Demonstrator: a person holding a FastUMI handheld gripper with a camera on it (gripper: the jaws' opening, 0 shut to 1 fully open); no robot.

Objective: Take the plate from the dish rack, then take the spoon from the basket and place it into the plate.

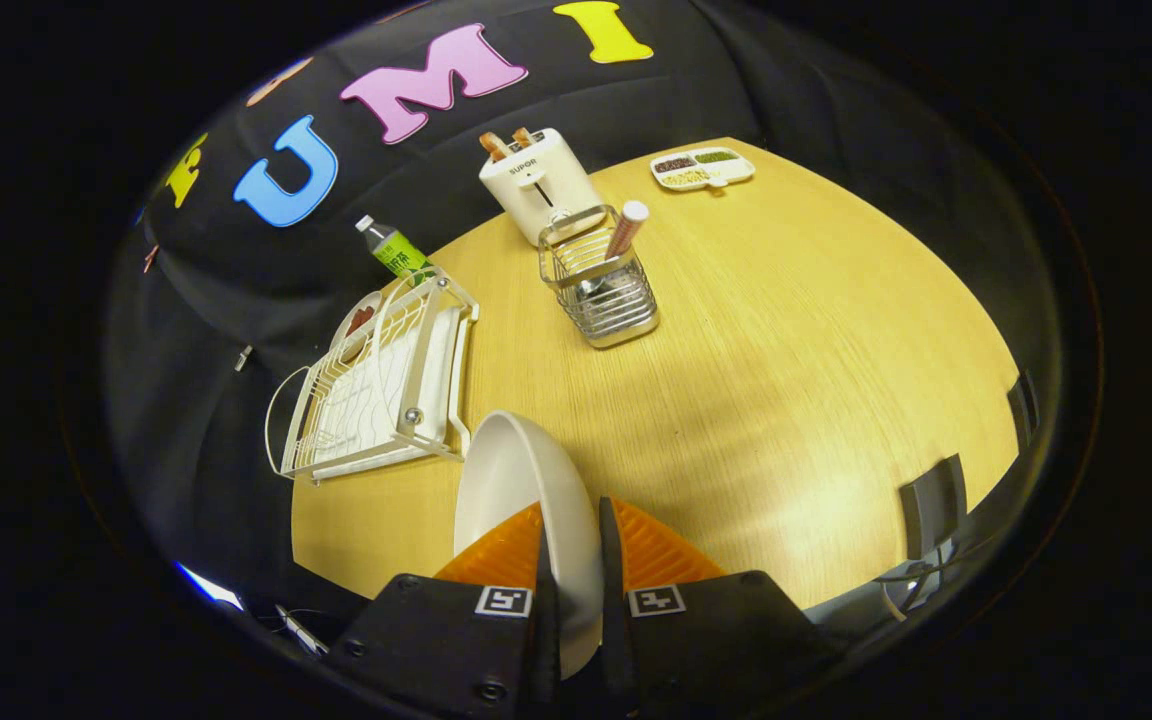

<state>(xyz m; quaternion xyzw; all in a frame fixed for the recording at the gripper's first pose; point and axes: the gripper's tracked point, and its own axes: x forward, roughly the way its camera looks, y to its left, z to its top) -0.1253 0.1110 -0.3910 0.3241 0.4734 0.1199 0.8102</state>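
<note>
We hold the plate (526,500) on edge, our fingers (573,560) clamped on its rim above the tabletop (786,380); a thin grip like this could let it swivel or slip. Beyond the fingers, the spoon (624,235) waits in the basket (601,290); farther off, the toaster (536,185) reads SUPOR

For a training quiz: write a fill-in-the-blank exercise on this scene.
1. The hand-held gripper is shut on the ____.
2. The spoon stands in the wire ____.
3. The dish rack lies beside a green ____.
4. Behind the basket stands a white ____.

Missing words: plate; basket; bottle; toaster.
</note>
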